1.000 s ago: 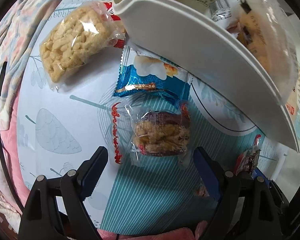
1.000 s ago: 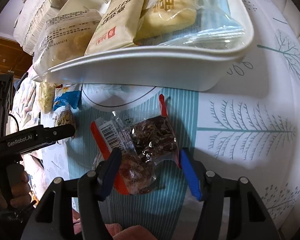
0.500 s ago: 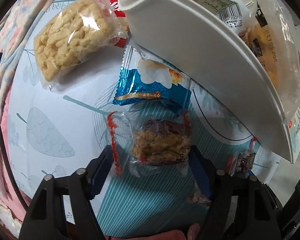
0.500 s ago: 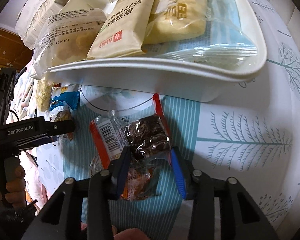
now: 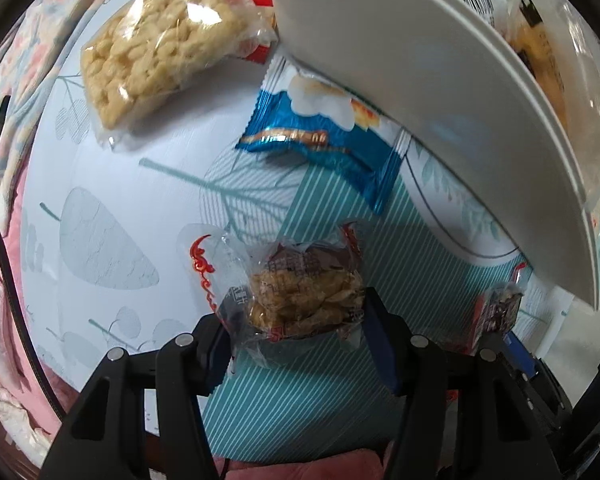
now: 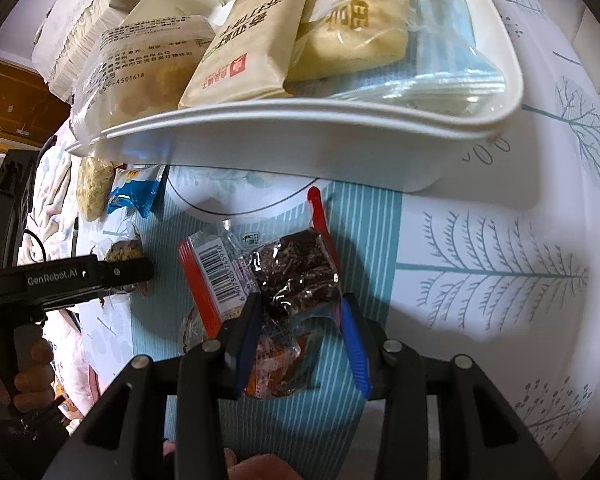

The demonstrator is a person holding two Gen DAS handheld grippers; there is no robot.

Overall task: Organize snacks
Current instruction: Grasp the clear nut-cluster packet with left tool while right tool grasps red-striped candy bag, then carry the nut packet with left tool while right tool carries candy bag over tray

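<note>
My left gripper (image 5: 296,320) is shut on a clear-wrapped golden nut snack (image 5: 300,292), a little above the patterned tablecloth. My right gripper (image 6: 300,322) is shut on a dark brown snack in a red-edged clear wrapper (image 6: 292,272); a small orange-wrapped snack (image 6: 276,364) lies under its jaws. A white tray (image 6: 300,148) ahead holds several packaged snacks. The left gripper shows at the left of the right wrist view (image 6: 136,270), with the nut snack (image 6: 124,250) in it.
A puffed-rice bar (image 5: 160,48) and a blue-wrapped snack (image 5: 320,132) lie on the tablecloth beside the tray's wall (image 5: 440,100). A floral pink cloth (image 5: 4,80) borders the table's left edge. The dark snack shows at the right of the left wrist view (image 5: 496,312).
Both grippers have closed onto their snacks. The left gripper moved forward around the nut snack and lifted it slightly. The right jaws narrowed onto the dark snack.
</note>
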